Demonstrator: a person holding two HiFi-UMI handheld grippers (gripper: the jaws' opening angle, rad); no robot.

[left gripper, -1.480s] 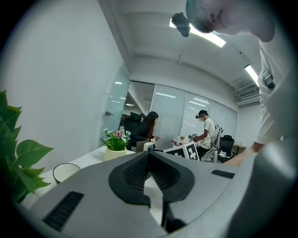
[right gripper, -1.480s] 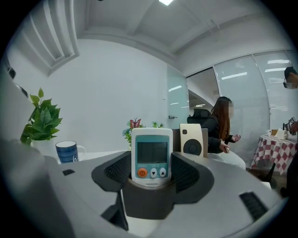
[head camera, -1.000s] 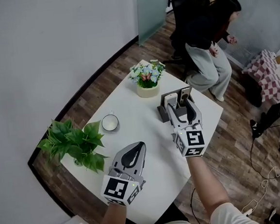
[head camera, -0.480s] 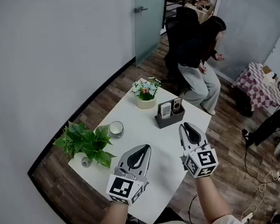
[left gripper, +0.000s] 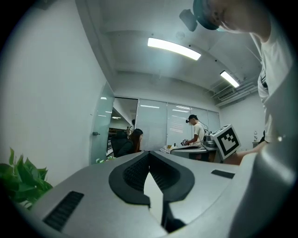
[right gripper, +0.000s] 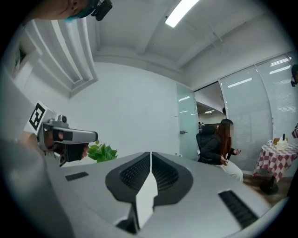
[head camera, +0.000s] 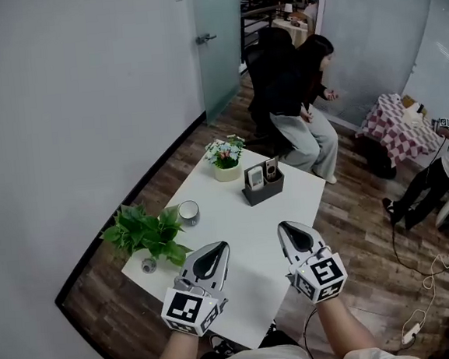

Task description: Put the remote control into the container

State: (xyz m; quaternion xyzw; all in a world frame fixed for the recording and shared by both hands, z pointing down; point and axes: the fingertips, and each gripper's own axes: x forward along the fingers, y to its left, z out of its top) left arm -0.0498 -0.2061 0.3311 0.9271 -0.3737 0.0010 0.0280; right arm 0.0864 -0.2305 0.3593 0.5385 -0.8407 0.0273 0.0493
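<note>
Head view: right gripper (head camera: 290, 229) has pulled back from the container (head camera: 263, 192) to the tabletop's (head camera: 237, 232) near edge — jaws just closed, empty. Left gripper (head camera: 218, 248) is likewise closed and empty. Remote (head camera: 271, 170) stands in the container near the far edge — task looks done.

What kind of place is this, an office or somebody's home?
Probably an office: a frosted glass door and glass partitions, a black office chair, ceiling strip lights, and a small white table like a meeting corner.
</note>
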